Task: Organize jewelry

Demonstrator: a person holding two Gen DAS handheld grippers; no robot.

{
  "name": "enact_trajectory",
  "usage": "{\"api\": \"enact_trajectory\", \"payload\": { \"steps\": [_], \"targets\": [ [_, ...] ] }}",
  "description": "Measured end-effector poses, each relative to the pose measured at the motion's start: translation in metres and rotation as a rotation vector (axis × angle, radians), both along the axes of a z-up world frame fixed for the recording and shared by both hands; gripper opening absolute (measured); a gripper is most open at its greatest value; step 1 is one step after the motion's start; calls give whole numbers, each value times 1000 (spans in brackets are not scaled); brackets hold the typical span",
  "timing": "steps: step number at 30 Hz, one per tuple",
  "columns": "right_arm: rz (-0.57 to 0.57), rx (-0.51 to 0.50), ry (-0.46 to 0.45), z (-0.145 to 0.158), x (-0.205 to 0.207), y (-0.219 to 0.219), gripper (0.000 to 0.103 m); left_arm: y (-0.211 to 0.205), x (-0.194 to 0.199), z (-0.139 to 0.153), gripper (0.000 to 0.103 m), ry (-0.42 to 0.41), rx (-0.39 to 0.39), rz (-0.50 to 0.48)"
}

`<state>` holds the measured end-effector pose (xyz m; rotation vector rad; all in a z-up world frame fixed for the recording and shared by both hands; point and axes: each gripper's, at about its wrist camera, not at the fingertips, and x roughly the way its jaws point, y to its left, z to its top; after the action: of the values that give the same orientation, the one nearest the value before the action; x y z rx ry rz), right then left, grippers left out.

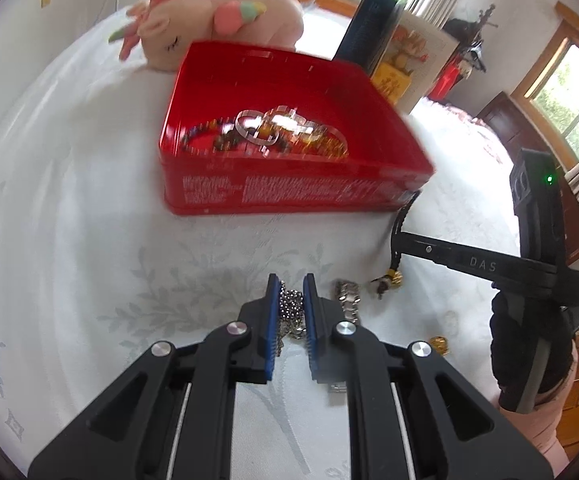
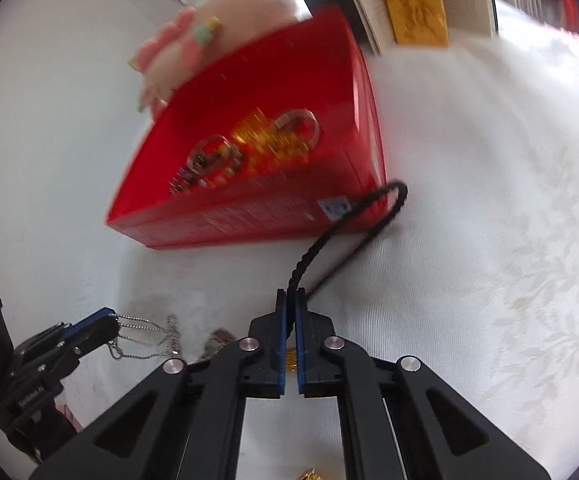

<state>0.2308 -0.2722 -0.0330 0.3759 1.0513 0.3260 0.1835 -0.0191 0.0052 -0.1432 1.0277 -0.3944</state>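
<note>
A red tin box (image 1: 289,184) stands on the white cloth and holds bangles and beaded bracelets (image 1: 265,132); it also shows in the right wrist view (image 2: 249,216). My left gripper (image 1: 292,284) is shut on a silver ball-chain necklace (image 1: 291,308), low over the cloth in front of the box; the chain trails from it in the right wrist view (image 2: 145,332). My right gripper (image 2: 290,294) is shut on a black braided cord (image 2: 329,236) that loops to the box's corner; its gold end (image 1: 389,280) hangs down.
A silver watch band (image 1: 347,300) and small gold pieces (image 1: 439,344) lie on the cloth to the right of my left gripper. A pink plush unicorn (image 1: 209,20) and upright books (image 1: 373,28) stand behind the box.
</note>
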Motion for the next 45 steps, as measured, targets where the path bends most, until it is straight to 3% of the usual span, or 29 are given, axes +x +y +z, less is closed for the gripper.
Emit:
{"api": "enact_trajectory", "payload": {
  "steps": [9, 27, 36, 45],
  "targets": [
    [42, 54, -161, 55, -24, -5, 3, 6, -18, 43, 10, -110, -57, -3],
    [67, 57, -257, 122, 8, 10, 3, 15, 13, 127, 10, -261, -126, 35],
    [31, 51, -261, 121, 51, 17, 3, 10, 70, 124, 10, -258, -142, 70],
    [0, 10, -191, 86, 105, 24, 3, 7, 121, 89, 10, -227, -148, 102]
  ]
}}
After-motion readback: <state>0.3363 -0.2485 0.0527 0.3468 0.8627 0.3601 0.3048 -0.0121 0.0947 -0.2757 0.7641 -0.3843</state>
